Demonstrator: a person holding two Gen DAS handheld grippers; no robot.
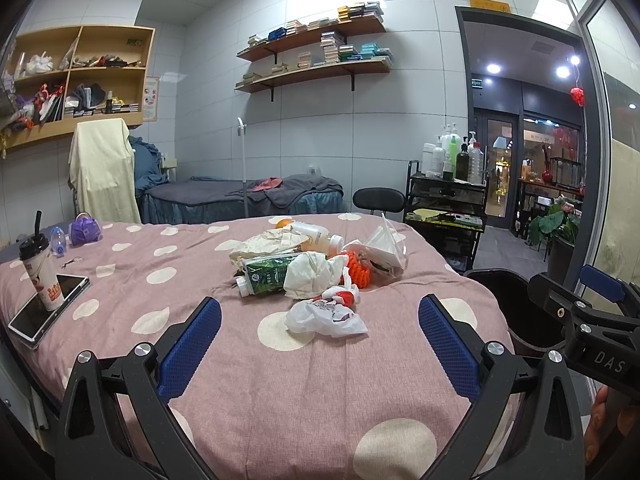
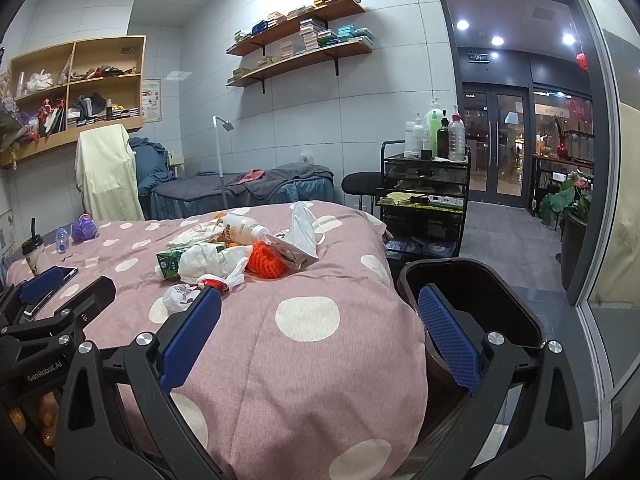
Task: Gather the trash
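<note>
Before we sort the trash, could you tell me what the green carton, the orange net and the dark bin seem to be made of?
Green carton: probably coated paperboard, printed, creased. Orange net: apparently foam mesh, matte, open weave. Dark bin: likely hard plastic, smooth with slight sheen.

The left gripper (image 1: 320,336) is held level, its two blue-padded fingers (image 1: 190,350) spread wide apart with nothing between them. The right gripper (image 2: 320,336) sits beside it at about the same height, its own blue pads (image 2: 450,340) also set wide and holding nothing. Each tool shows at the edge of the other's view, and fingertips (image 1: 600,420) of the person's hand grip the right gripper's handle.
</note>
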